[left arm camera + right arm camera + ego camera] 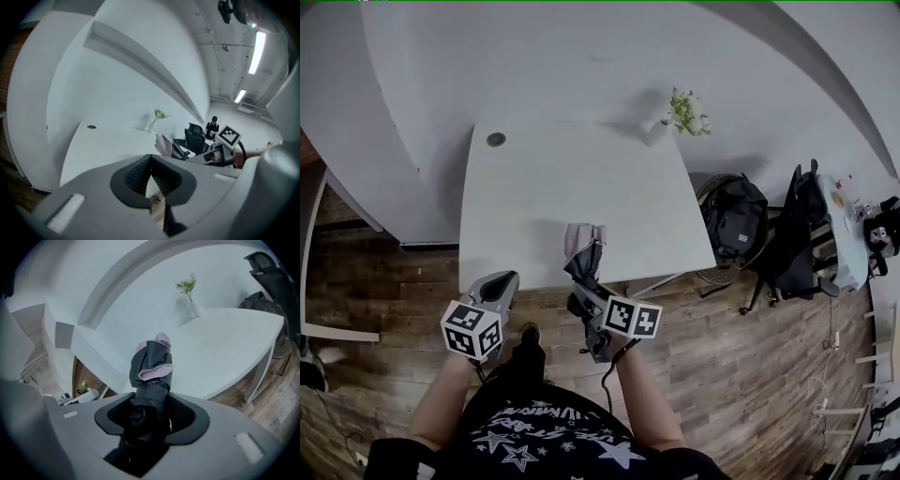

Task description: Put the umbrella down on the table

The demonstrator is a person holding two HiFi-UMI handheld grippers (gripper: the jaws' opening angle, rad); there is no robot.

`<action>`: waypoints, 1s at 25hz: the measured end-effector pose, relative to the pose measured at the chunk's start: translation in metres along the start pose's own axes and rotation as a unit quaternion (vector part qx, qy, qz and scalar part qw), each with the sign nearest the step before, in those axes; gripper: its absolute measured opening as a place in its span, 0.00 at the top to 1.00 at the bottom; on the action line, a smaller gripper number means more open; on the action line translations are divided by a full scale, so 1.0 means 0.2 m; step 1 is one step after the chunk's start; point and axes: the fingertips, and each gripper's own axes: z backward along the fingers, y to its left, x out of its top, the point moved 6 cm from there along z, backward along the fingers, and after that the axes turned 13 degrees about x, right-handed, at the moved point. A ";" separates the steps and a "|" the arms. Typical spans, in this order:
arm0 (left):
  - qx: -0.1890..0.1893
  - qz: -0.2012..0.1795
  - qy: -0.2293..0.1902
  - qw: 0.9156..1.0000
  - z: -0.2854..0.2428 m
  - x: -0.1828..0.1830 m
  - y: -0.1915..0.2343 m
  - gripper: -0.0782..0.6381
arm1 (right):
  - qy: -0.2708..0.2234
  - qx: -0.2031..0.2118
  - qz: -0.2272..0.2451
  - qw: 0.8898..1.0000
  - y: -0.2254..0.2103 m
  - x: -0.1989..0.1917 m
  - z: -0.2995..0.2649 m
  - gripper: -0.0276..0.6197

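Observation:
A folded umbrella (583, 251), dark grey with pale pink folds, is held upright over the near edge of the white table (534, 197). My right gripper (589, 302) is shut on its lower end; in the right gripper view the umbrella (151, 376) rises out from between the jaws. My left gripper (499, 291) hovers at the table's near left edge, jaws shut with nothing between them (151, 183). The left gripper view also shows the umbrella (166, 145) to the right, above the table (108, 145).
A small vase with a green sprig (680, 114) stands at the table's far right corner, and a round cable hole (496, 139) at the far left. A black backpack (733, 217) and an office chair (795, 234) stand to the right on the wooden floor.

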 end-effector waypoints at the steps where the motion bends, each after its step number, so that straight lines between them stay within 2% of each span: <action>1: 0.000 0.004 0.000 1.000 -0.03 0.01 0.01 0.89 | 0.001 -0.002 -0.002 1.000 -0.01 0.02 -0.02 0.60; 13: -0.001 0.011 0.018 1.000 -0.34 0.09 0.18 0.89 | 0.019 -0.029 -0.008 0.999 -0.17 0.20 -0.29 0.60; 25: -0.007 0.010 0.047 0.999 -0.57 0.12 0.25 0.89 | 0.046 -0.060 0.007 0.997 -0.30 0.27 -0.45 0.61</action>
